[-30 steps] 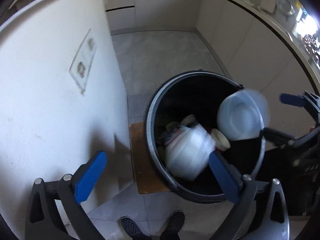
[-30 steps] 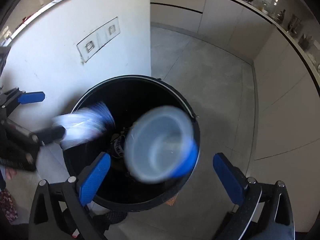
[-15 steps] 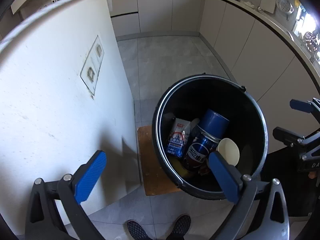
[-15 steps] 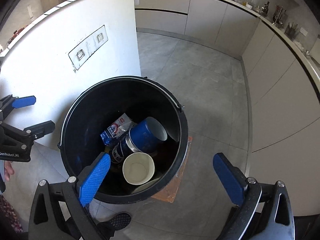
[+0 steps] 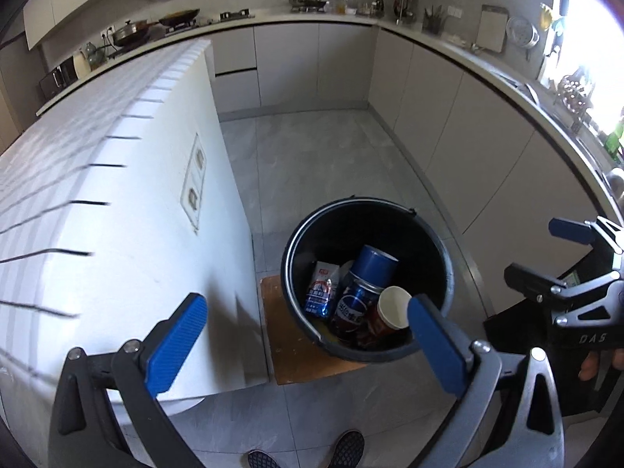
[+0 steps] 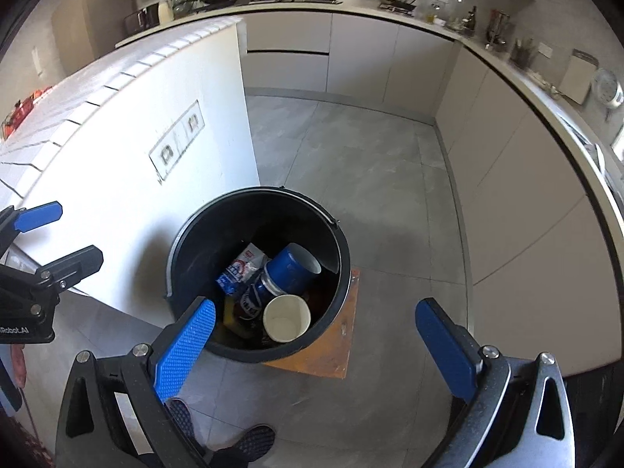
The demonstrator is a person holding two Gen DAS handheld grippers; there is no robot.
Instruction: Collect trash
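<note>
A black bucket stands on the floor and serves as the bin; it also shows in the right wrist view. Inside lie a blue cup, a dark can, a white paper cup and a blue-white packet. My left gripper is open and empty, high above the bucket. My right gripper is open and empty, also above it. The right gripper shows at the right of the left wrist view; the left gripper shows at the left of the right wrist view.
The bucket rests on a brown wooden board beside a white tiled counter wall with sockets. Beige cabinets line the far and right sides. Grey tile floor lies between. The person's shoes are below.
The clear plastic cup and white item that were falling a second ago are in the bucket. Both grippers have risen and pulled back, so the bucket looks smaller and more kitchen shows.
</note>
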